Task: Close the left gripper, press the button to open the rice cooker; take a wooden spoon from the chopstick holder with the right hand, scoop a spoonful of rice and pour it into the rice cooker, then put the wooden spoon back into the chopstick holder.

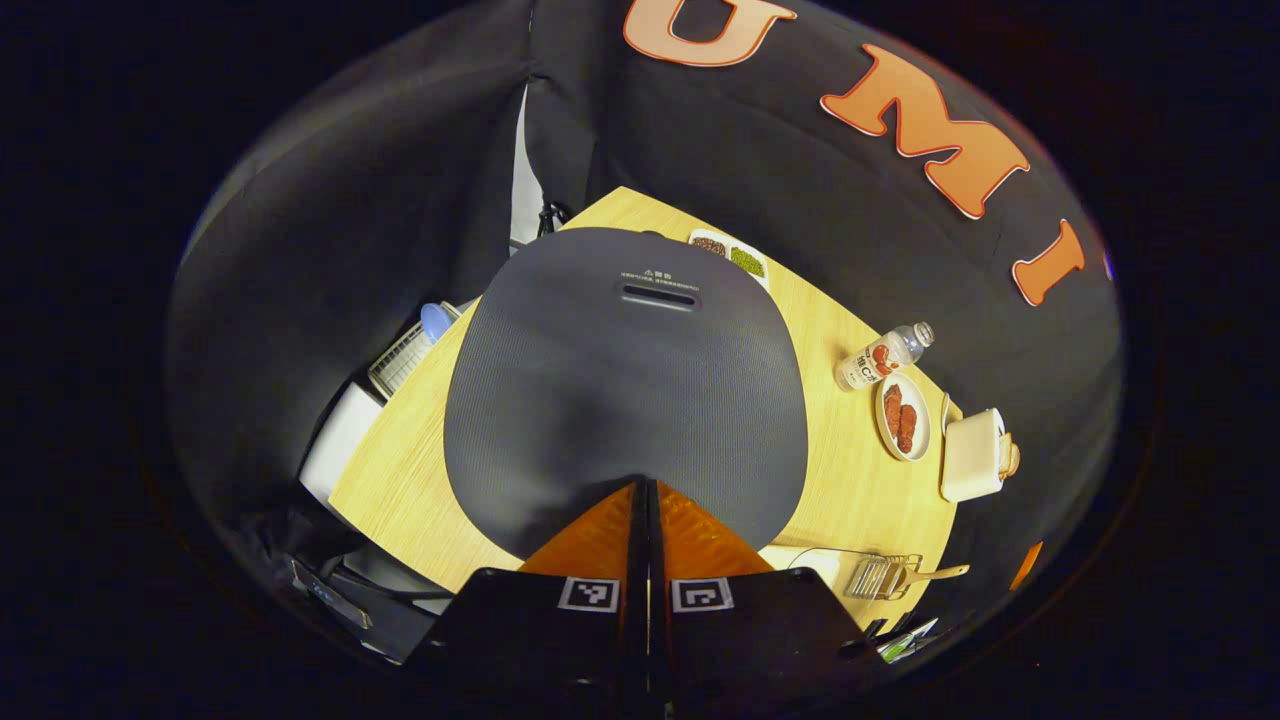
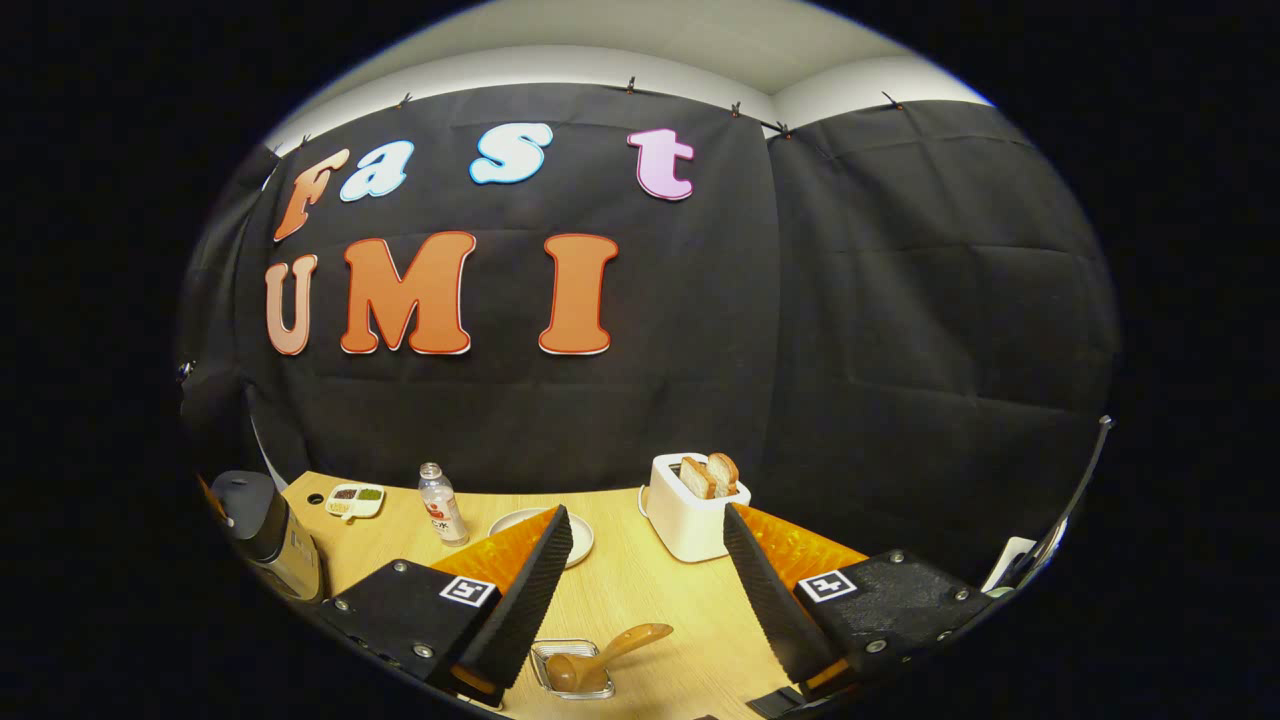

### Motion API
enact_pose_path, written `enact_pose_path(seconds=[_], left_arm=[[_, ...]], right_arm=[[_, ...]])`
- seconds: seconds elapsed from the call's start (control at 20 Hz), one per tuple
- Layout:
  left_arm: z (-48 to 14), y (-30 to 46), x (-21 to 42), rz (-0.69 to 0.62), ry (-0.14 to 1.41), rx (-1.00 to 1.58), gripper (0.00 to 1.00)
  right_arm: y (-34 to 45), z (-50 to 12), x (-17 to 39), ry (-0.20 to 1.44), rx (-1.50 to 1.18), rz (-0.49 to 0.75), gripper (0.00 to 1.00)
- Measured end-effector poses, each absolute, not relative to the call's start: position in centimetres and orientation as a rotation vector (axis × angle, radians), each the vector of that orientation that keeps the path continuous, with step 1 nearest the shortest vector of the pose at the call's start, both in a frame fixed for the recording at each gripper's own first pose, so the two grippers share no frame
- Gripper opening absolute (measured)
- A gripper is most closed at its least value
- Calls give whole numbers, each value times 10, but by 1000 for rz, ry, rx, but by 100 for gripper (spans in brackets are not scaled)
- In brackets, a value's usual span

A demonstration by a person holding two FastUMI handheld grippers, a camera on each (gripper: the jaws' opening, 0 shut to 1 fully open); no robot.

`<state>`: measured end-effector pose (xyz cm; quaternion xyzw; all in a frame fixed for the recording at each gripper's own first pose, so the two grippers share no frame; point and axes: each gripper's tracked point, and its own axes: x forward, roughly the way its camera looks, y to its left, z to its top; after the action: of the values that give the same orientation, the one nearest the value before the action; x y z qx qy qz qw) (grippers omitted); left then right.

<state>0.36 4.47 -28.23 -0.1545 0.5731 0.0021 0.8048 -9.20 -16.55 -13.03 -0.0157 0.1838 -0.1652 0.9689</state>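
My left gripper [image 1: 640, 500], jaws pressed together, hangs over the closed rice cooker [image 1: 625, 385]; my right gripper [image 2: 648, 590], jaws spread, hovers above the wooden spoon [image 2: 605, 655], light, stiff, probably smooth, best pinched mid-handle in its wire chopstick holder [image 2: 572, 668] on the bench [image 2: 640, 590].

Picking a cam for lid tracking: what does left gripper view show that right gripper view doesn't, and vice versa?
Left gripper view: rice cooker lid from above with its vent slot, left gripper jaws shut at its near edge, food on the plate.
Right gripper view: right gripper jaws open, ceiling.
Shared: rice cooker, bottle, toaster, wooden spoon in chopstick holder, table.
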Motion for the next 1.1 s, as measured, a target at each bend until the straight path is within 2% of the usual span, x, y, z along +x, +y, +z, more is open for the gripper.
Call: enact_pose_path(seconds=[0.05, 0.1, 0.35, 0.5, 0.7, 0.9, 0.95, 1.0, 1.05, 1.1], left_arm=[[-281, 44, -1, 1, 1237, -326, 9], [-284, 45, 0, 5, 1231, -311, 6], [-279, 44, 1, 16, 1174, -326, 6], [-261, 49, -5, 24, 1064, -226, 5], [-202, 53, 18, 42, 817, -88, 6], [-152, 71, 27, 139, 688, 55, 6], [-143, 71, 25, 152, 654, 83, 2], [-135, 69, 23, 154, 637, 95, 5], [-129, 64, 16, 150, 621, 88, 2], [-124, 60, 11, 150, 604, 75, 6]], right_arm=[[-165, -133, -93, 382, -23, -336, 94], [-164, -137, -94, 388, -15, -337, 94], [-163, -156, -96, 441, 6, -325, 94], [-171, -177, -105, 496, 38, -314, 94], [-182, -215, -124, 598, 121, -332, 94], [-179, -248, -130, 691, 131, -305, 94], [-177, -255, -130, 711, 136, -293, 94], [-174, -260, -129, 729, 146, -275, 93], [-171, -265, -133, 745, 159, -257, 93], [-166, -269, -132, 756, 177, -236, 93]])
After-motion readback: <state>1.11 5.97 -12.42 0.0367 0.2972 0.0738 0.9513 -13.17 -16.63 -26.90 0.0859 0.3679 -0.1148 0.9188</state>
